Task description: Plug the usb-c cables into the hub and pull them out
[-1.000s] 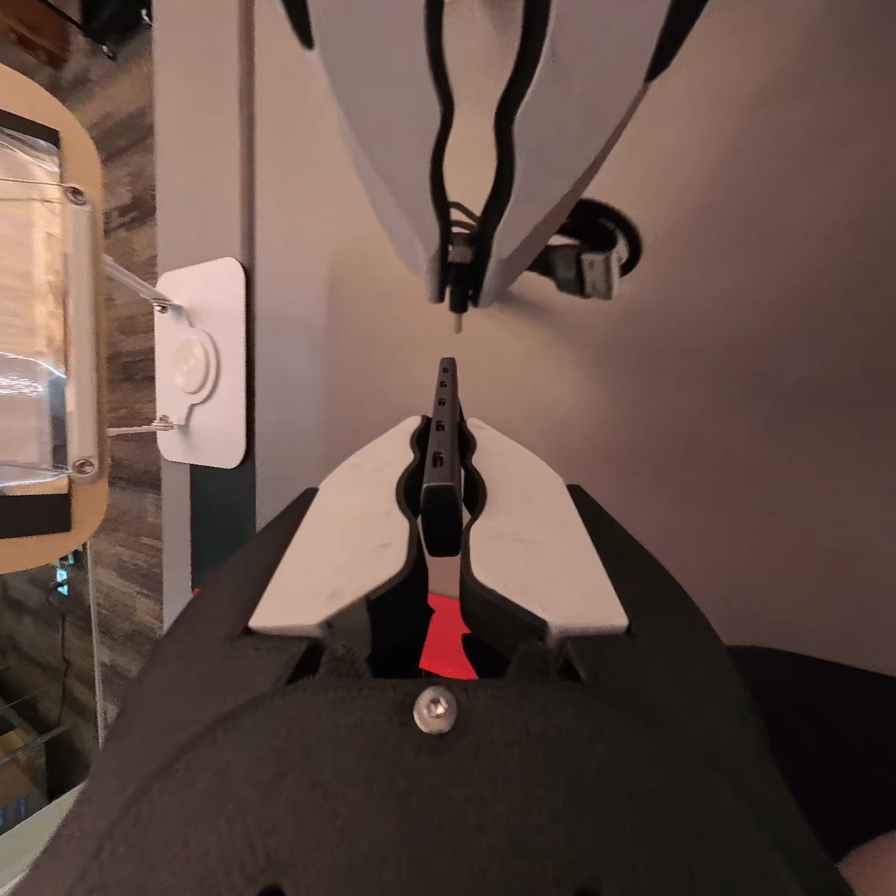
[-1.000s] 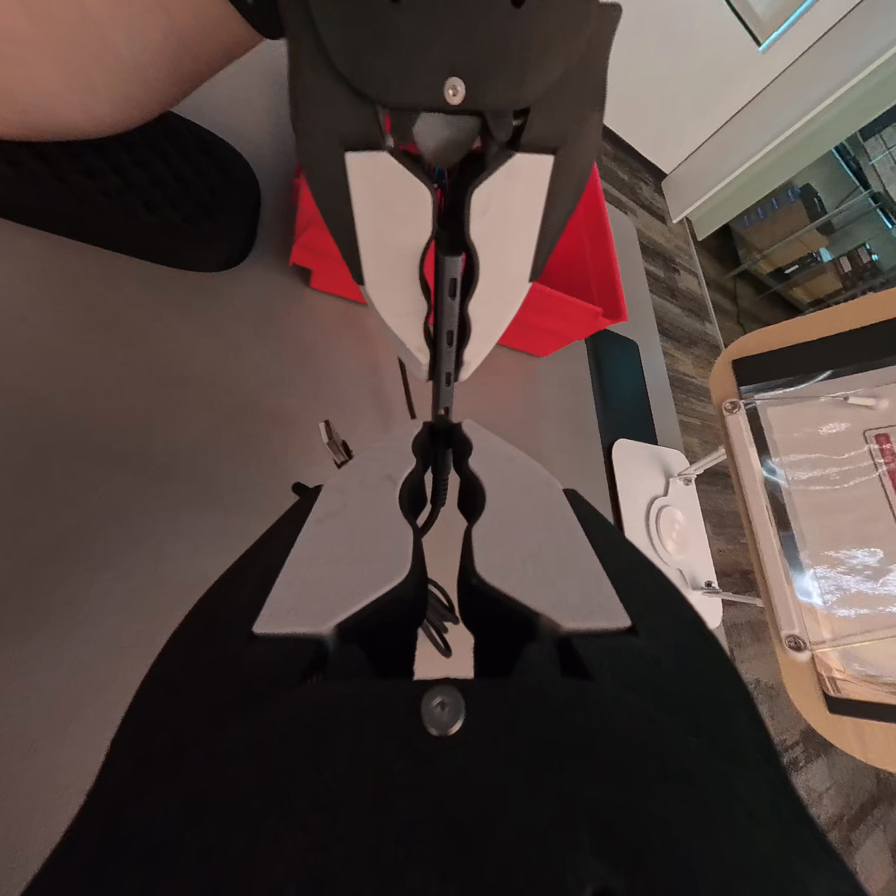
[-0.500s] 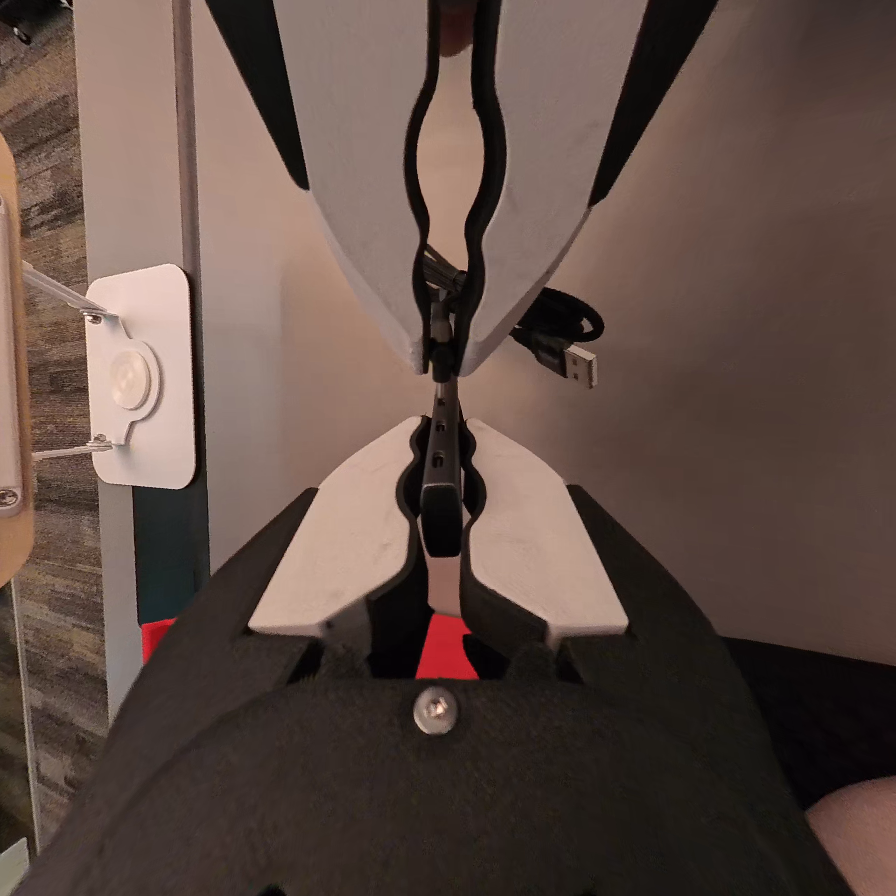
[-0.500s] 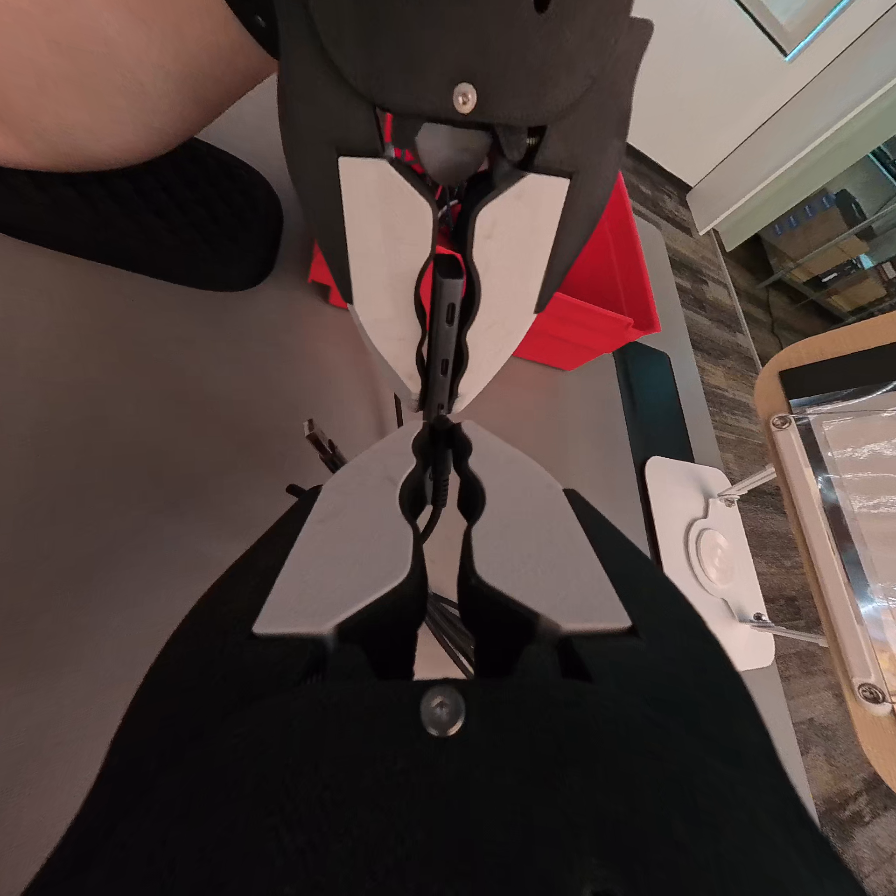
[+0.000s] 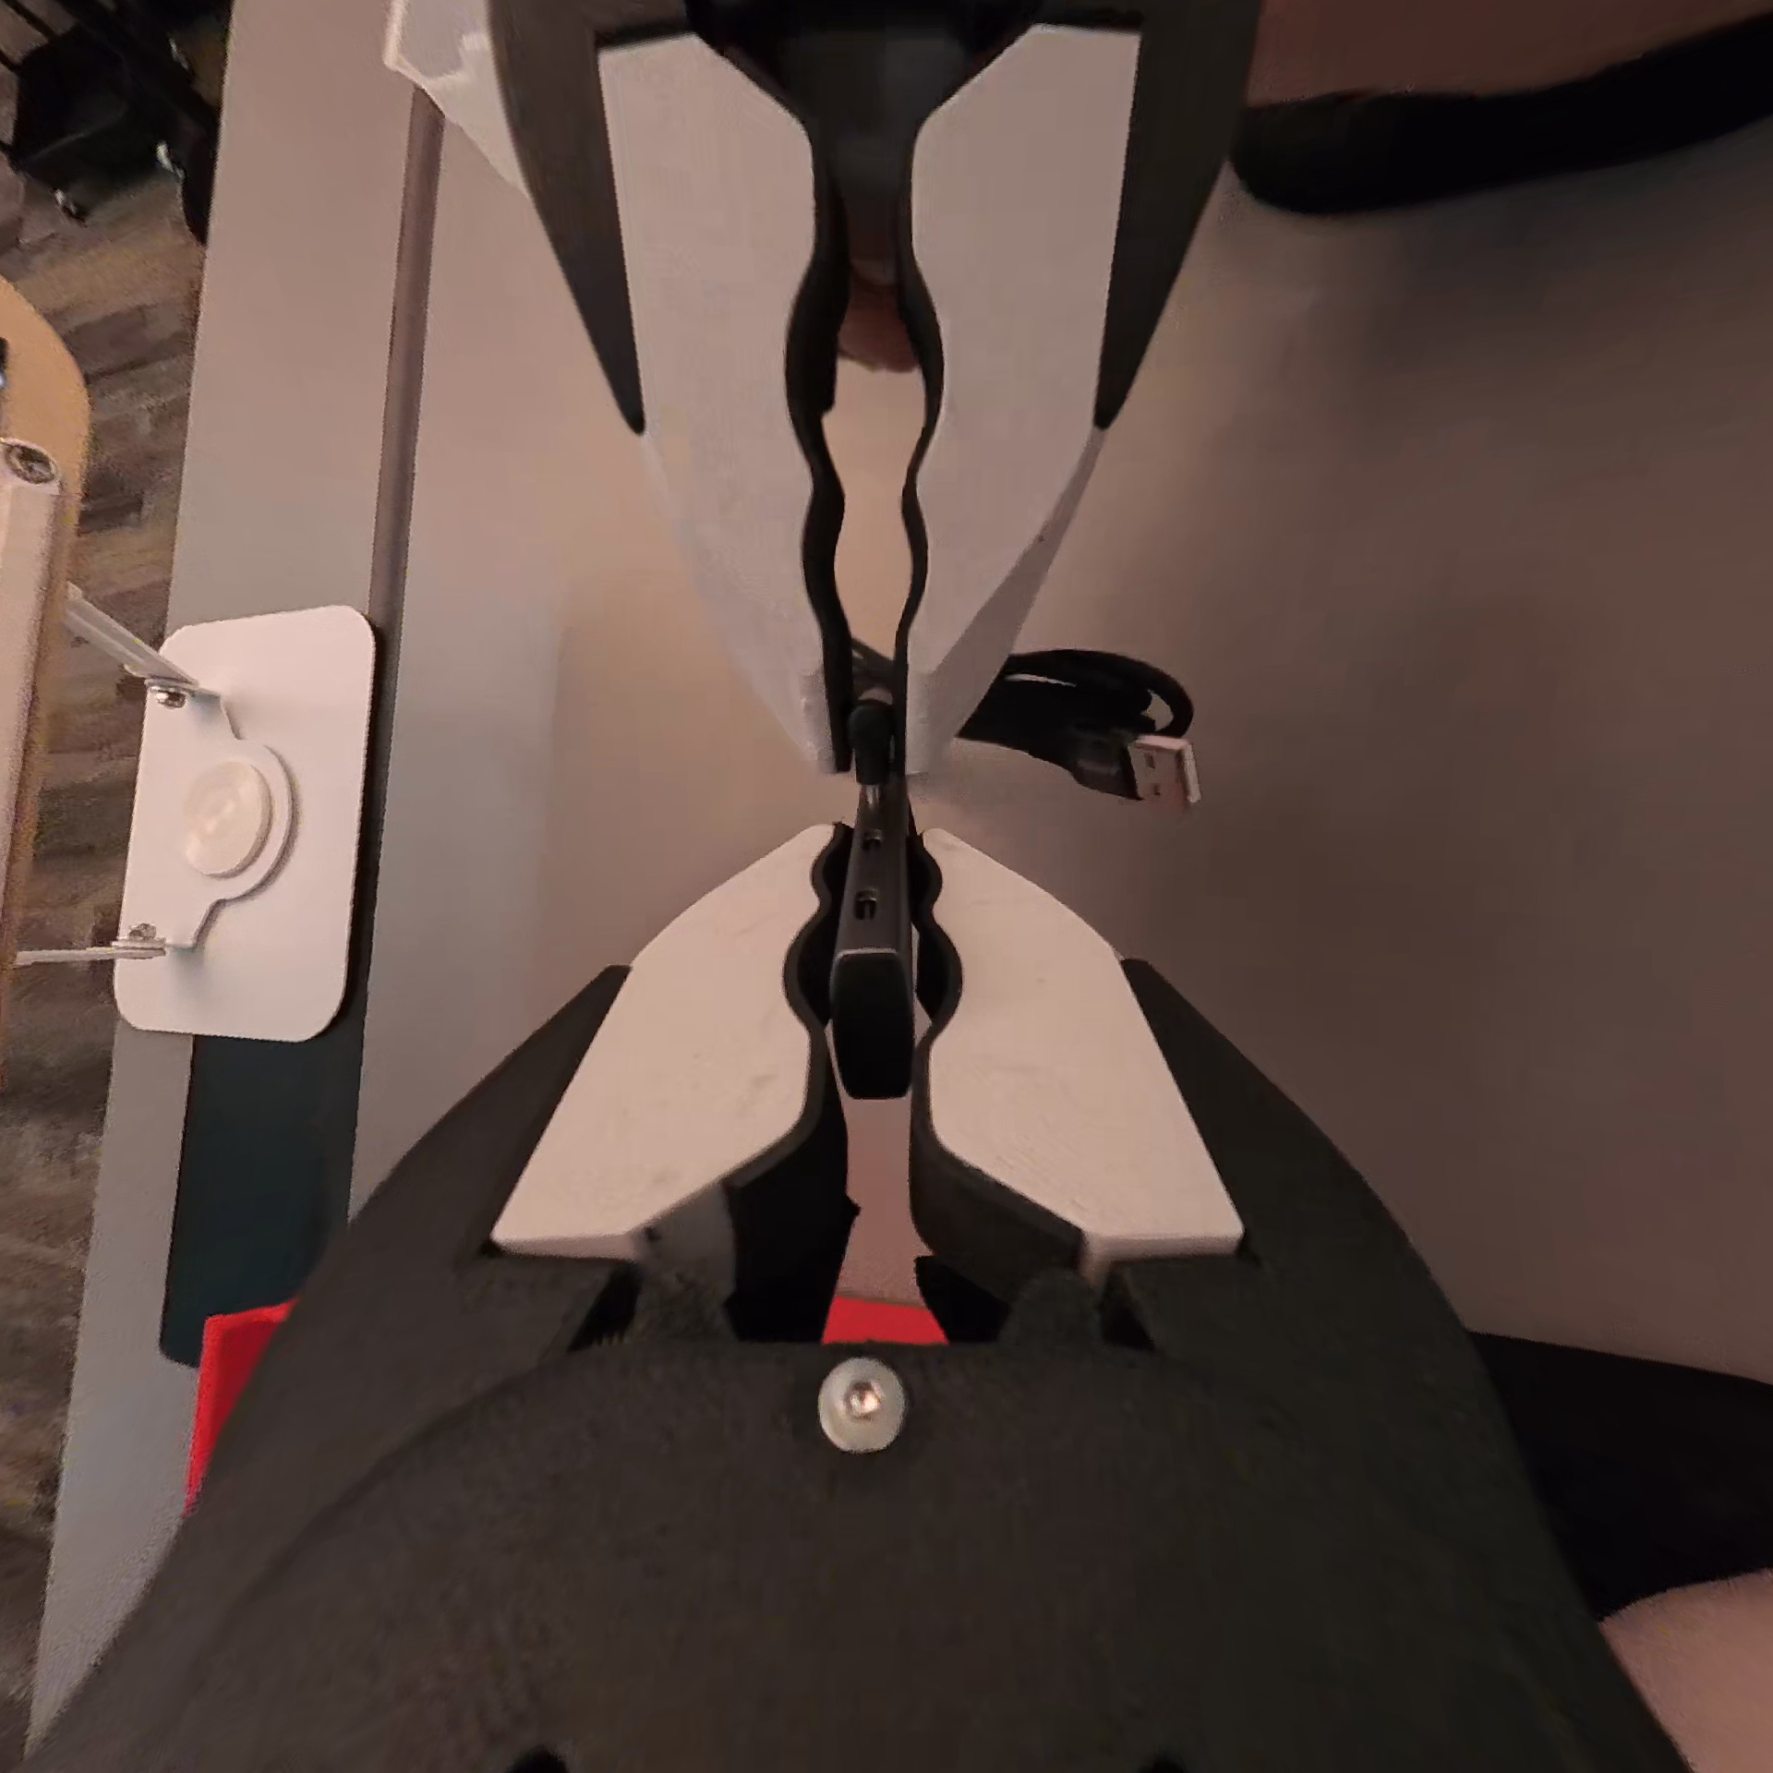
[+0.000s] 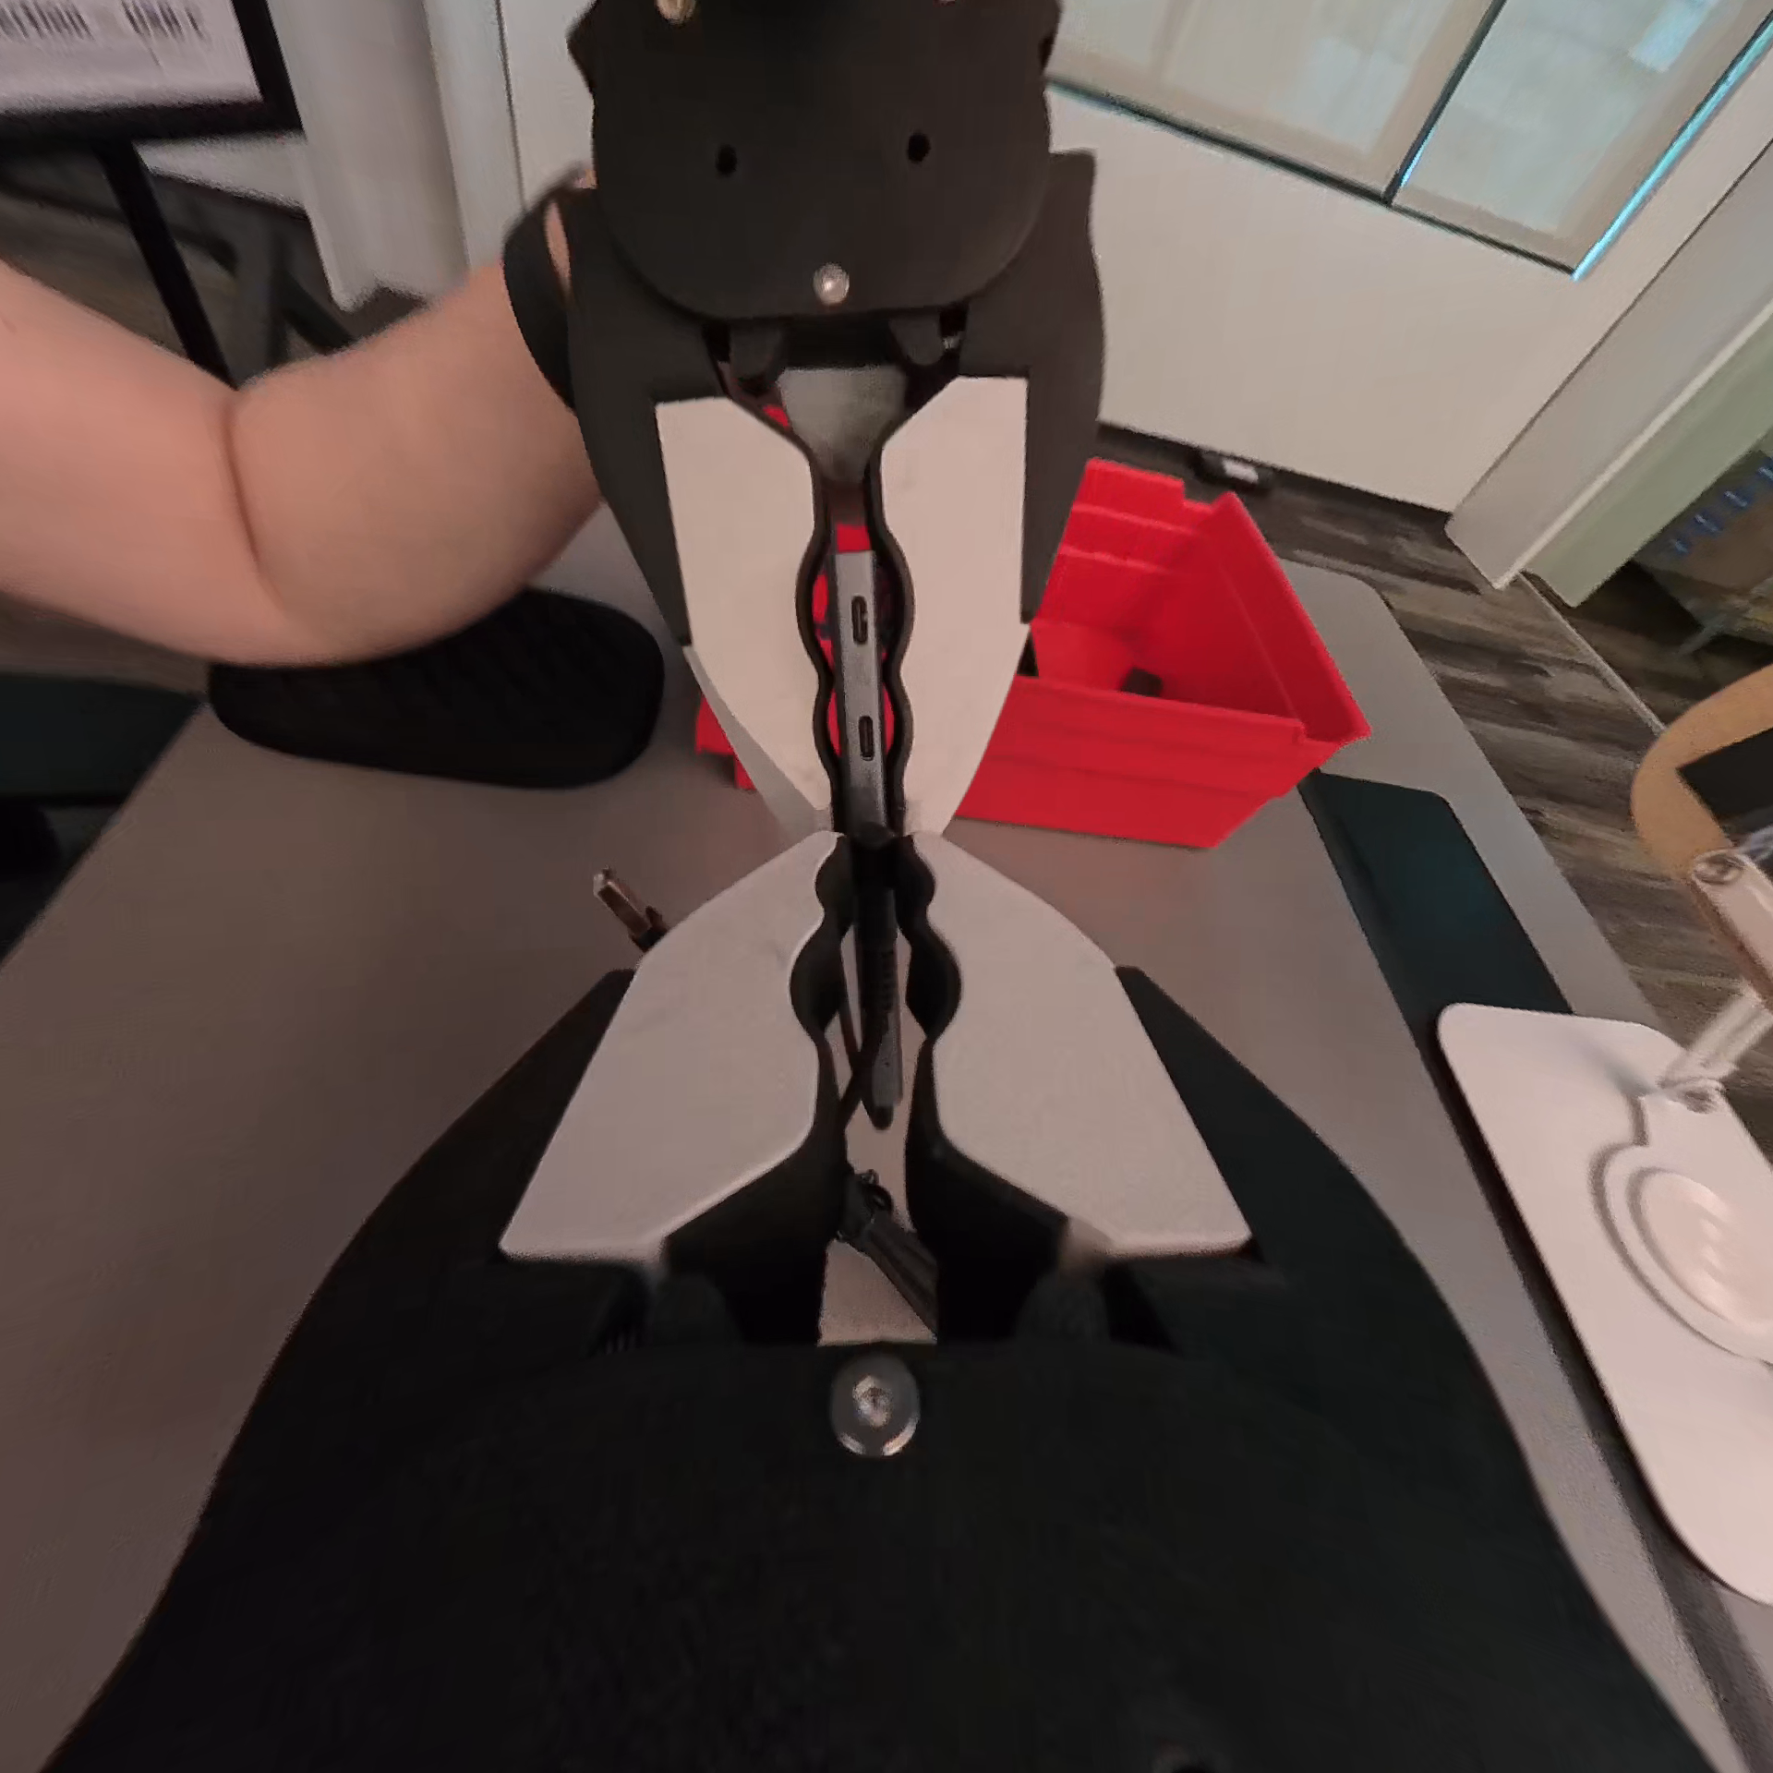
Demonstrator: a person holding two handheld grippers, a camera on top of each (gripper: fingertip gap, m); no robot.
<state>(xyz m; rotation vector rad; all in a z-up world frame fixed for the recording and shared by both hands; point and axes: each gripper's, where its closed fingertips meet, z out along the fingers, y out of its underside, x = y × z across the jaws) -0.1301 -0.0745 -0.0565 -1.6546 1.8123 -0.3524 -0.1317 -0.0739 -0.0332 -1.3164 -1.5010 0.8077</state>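
Left wrist view:
Hub [image 5: 871,945]: dark slim bar clamped edge-on between the white fingers [image 5: 700,1036] of the left gripper [image 5: 871,835]; its far end pokes out past the fingertips, small ports showing along its top edge.
Left gripper state: closed on the hub.
Right gripper [image 5: 871,768]: comes in from the top, tip to tip with the left one, fingers pinched on the black plug [image 5: 871,737] of a cable.
Plug and hub: the plug's metal tip meets the hub's far end; how deep it sits cannot be told.
Cable [image 5: 1075,705]: a black bundle lies on the grey table [image 5: 1439,768] just right of the right gripper's tips, a silver USB-A end [image 5: 1166,779] sticking out.
White stand base [image 5: 249,825]: on the table's left edge.
Red bin [image 5: 240,1382]: a corner shows low on the left, behind the gripper body.

Right wrist view:
Right gripper [image 6: 868,849]: closed on the plug [image 6: 878,959]; the cable trails down between the fingers.
Left gripper [image 6: 868,815]: faces it from above, holding the hub [image 6: 863,672], two ports visible on its side.
Junction: hub end and plug meet right where the two pairs of fingertips touch.
Red bin [image 6: 1151,729]: on the table [image 6: 336,911] behind the left gripper.
Forearm [image 6: 288,508]: person's bare arm at left, above a black pad [image 6: 441,691].
USB-A end [image 6: 624,907]: just left of the right gripper's fingers.
White stand base [image 6: 1612,1247]: at right.
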